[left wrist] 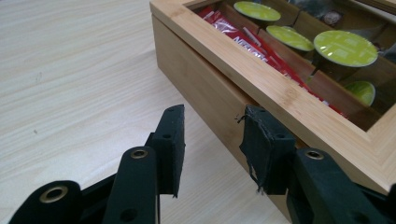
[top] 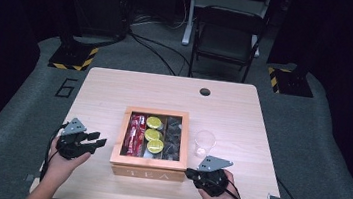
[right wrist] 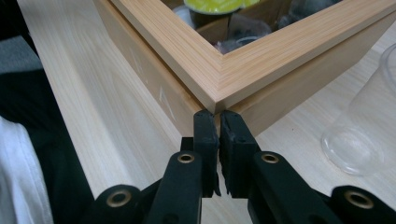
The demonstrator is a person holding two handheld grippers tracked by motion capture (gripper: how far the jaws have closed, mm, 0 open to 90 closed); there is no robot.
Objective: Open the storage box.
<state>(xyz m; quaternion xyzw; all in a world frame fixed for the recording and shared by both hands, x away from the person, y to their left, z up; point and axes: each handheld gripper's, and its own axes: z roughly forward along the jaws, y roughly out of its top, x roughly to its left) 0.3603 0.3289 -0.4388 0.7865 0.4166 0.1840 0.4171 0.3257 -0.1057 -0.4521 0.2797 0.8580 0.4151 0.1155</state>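
Tea box at mid-tabletop, grippers at its near corners

Tea box (top: 148,165) sits mid-tabletop (top: 243,112), beside a clear cup (top: 204,143). Right gripper (right wrist: 218,122) is clenched on nothing at the box's corner; left gripper (left wrist: 212,135) is released beside its wall.

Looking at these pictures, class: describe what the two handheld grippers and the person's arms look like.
Both the left gripper and right gripper are black two-jaw tools, each topped with a grey three-cornered plate and trailing a black cable. Their jaw arms carry brass-ringed holes; the pads look frayed. The forearms look bare in the high view.
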